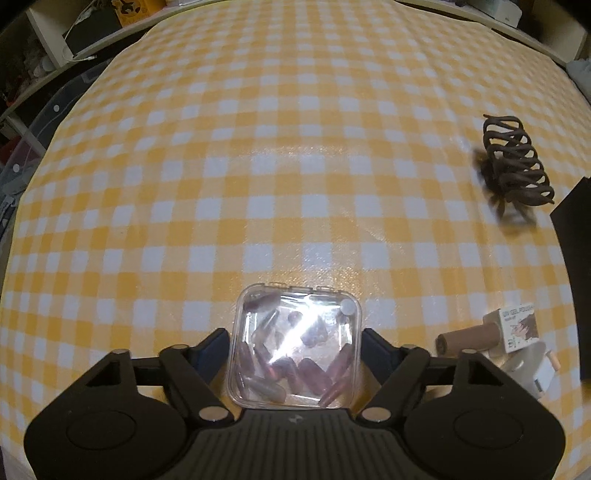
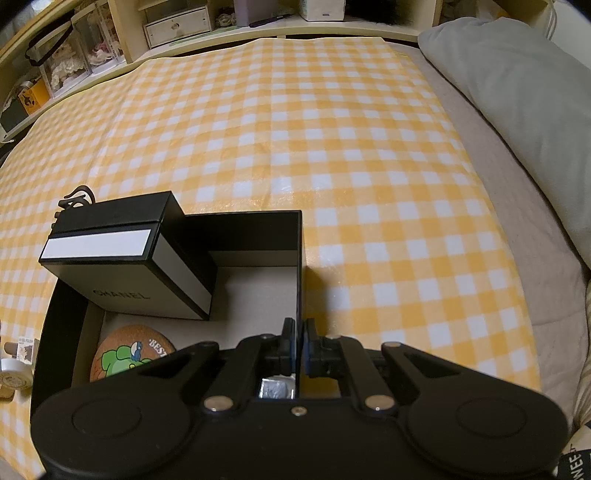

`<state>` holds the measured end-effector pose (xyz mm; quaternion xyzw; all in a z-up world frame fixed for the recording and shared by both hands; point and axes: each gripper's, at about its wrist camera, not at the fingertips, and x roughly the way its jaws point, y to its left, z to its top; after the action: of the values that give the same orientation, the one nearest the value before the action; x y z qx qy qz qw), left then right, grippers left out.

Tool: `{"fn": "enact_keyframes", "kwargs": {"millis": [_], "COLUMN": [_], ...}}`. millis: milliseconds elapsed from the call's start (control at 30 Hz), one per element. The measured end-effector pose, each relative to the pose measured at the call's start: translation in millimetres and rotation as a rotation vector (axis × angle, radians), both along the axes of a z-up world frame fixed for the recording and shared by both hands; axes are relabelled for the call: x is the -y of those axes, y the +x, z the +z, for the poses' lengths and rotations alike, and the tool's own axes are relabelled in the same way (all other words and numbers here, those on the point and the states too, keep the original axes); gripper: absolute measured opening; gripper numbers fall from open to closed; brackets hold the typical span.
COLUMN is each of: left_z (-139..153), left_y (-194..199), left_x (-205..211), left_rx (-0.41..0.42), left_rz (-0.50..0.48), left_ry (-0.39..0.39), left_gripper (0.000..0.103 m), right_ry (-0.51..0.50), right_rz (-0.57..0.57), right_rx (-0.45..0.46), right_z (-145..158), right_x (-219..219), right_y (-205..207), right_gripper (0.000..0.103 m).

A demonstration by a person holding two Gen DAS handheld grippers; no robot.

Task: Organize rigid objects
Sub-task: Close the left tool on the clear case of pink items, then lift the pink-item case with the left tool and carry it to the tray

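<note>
My left gripper (image 1: 295, 341) is shut on a clear square plastic case of purple press-on nails (image 1: 293, 345), held above the yellow checked cloth. A brown hair claw clip (image 1: 515, 162) lies at the right. A small nail-polish box with a brown tube (image 1: 491, 332) lies at the lower right. My right gripper (image 2: 299, 345) is shut on the right wall of an open black box (image 2: 300, 258). Inside the box stand a black-and-white Chanel box (image 2: 122, 258) and a cork coaster with a green cartoon (image 2: 129, 356).
A white round item and the nail-polish box (image 2: 18, 354) lie left of the black box. A grey pillow (image 2: 517, 92) lies at the right edge. Shelves with clutter (image 2: 177, 26) stand beyond the cloth.
</note>
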<state>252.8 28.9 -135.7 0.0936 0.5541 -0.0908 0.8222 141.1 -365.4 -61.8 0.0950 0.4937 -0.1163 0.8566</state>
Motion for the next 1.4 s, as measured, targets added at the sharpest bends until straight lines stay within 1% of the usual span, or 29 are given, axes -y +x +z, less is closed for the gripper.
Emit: {"fn": "enact_keyframes", "kwargs": {"millis": [267, 400, 567, 700, 767, 900, 1033, 1100, 1233, 1400], "left_z": [2, 17, 54, 78, 85, 93, 96, 95, 83, 60], "left_y": [-2, -1, -11, -27, -36, -56, -78, -87, -98, -106], "left_x": [-2, -10, -15, -2, 11, 51, 99, 125, 178, 230], "left_rx": [0.007, 0.049, 0.164, 0.211, 0.215, 0.201, 0.186, 0.176, 0.146, 0.089], "left_rz": [0.001, 0.05, 0.077, 0.055, 0.025, -0.076, -0.184, -0.225, -0.28, -0.285], "left_ry": [0.008, -0.002, -0.092, -0.219, -0.283, -0.417, -0.506, -0.532, -0.547, -0.578], "left_gripper": [0.076, 0.076, 0.076, 0.076, 0.076, 0.076, 0.076, 0.076, 0.076, 0.076], "right_ry": [-0.001, -0.002, -0.005, -0.005, -0.005, -0.007, -0.003, -0.003, -0.001, 0.016], "right_rz": [-0.001, -0.001, 0.001, 0.002, 0.002, 0.003, 0.001, 0.002, 0.0, -0.007], "right_rx": [0.0, 0.0, -0.001, -0.002, -0.002, -0.002, 0.0, -0.001, 0.0, 0.005], "right_z": [0, 0, 1, 0, 0, 1, 0, -1, -1, -2], "right_x": [-1, -1, -2, -2, -3, -2, -3, -3, -5, -4], "right_y": [0, 0, 0, 1, 1, 1, 2, 2, 1, 2], "right_gripper": [0.005, 0.005, 0.005, 0.005, 0.005, 0.005, 0.005, 0.005, 0.005, 0.005]}}
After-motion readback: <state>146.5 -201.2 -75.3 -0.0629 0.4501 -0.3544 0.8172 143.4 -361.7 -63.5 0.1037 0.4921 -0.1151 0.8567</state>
